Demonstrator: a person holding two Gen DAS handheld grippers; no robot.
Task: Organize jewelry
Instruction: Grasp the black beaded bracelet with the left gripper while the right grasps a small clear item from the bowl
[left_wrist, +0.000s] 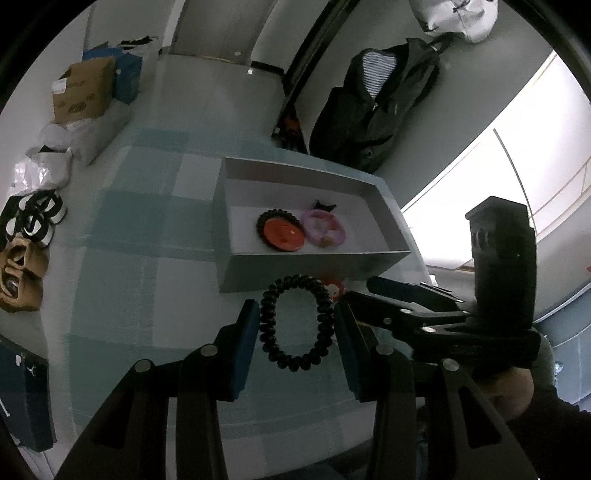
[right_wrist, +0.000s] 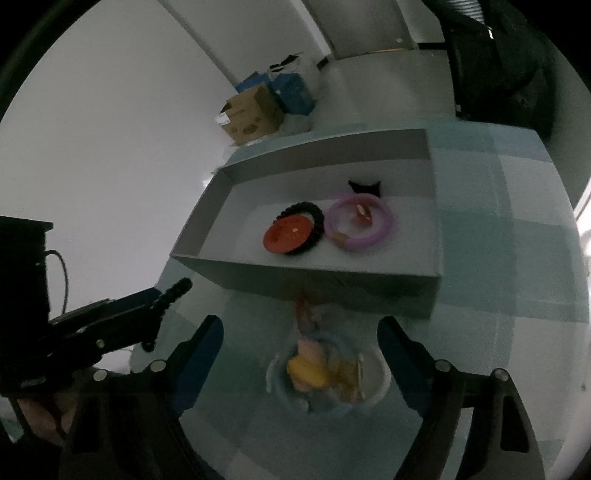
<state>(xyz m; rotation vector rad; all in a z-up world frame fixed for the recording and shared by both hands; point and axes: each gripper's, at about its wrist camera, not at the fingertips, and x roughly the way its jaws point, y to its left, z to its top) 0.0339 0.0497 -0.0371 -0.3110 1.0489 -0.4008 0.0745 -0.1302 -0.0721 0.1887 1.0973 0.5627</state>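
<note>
Cardboard box (left_wrist: 84, 92) by wall, black jacket (left_wrist: 376, 107) hanging (striped lining showing), checked cloth (left_wrist: 147, 229).

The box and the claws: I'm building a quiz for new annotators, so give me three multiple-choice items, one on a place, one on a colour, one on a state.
1. Where does the red disc lie?
A. in the box
B. on the cloth
C. in the right claw

2. What colour is the smooth ring in the box?
A. green
B. purple
C. white

3. What does the left claw hold?
A. nothing
B. the red disc
C. a black coil band

Answers: 1 A, the disc rests on the box floor; 2 B, the ring beside the disc is purple; 3 C, both pads press on the coil band.
</note>
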